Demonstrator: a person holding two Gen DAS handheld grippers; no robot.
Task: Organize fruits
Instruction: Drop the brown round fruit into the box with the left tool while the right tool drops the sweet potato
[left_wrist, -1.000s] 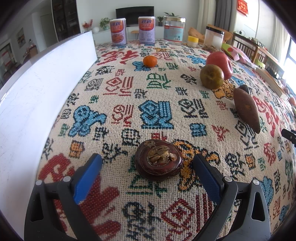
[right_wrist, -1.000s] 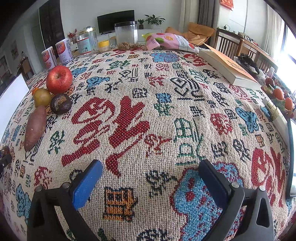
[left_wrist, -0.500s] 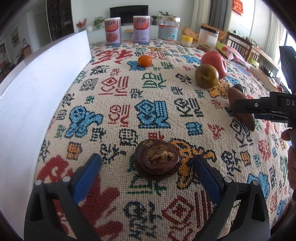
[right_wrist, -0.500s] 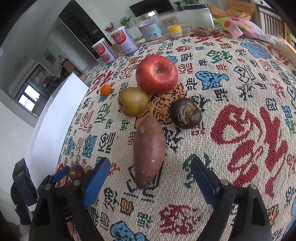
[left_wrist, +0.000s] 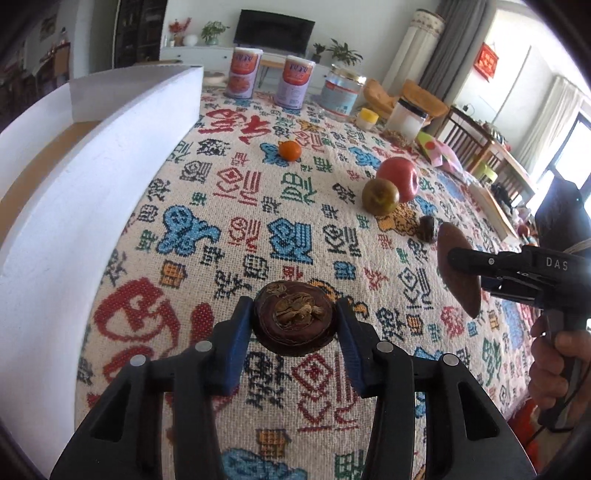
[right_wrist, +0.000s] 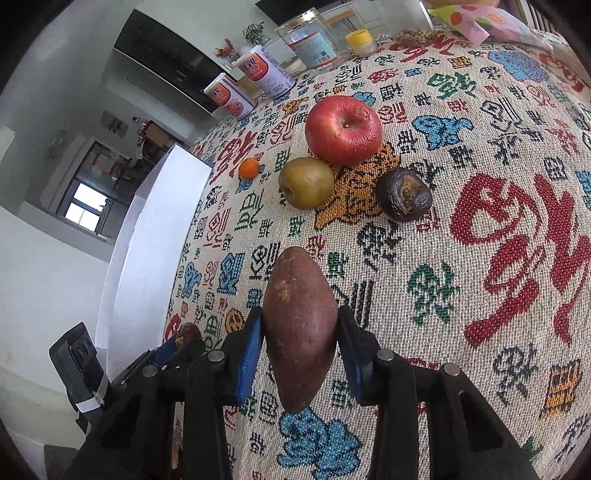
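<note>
The sweet potato (right_wrist: 300, 325) sits between the pads of the right gripper (right_wrist: 300, 332), whose jaws have just closed onto its middle; its long axis runs from 12 to 6 o'clock along the fingers, narrow tip toward the camera. The left gripper (left_wrist: 295, 325) has likewise just closed on the flat dark fruit (left_wrist: 294, 318), stem face up. The apple (right_wrist: 343, 129), green fruit (right_wrist: 306, 181) and wrinkled dark fruit (right_wrist: 403, 194) cluster at 12 o'clock on the patterned cloth (right_wrist: 480, 258), the white box (left_wrist: 92, 177) at the left gripper's 10 o'clock.

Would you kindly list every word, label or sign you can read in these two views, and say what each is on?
"DAS": on the body of the right gripper, in the left wrist view.
Two printed cans: labels too blurred to read.
Clear jar: label and barcode too small.
Red wall hanging: unreadable.
Tablecloth: woven characters, not legible.
</note>
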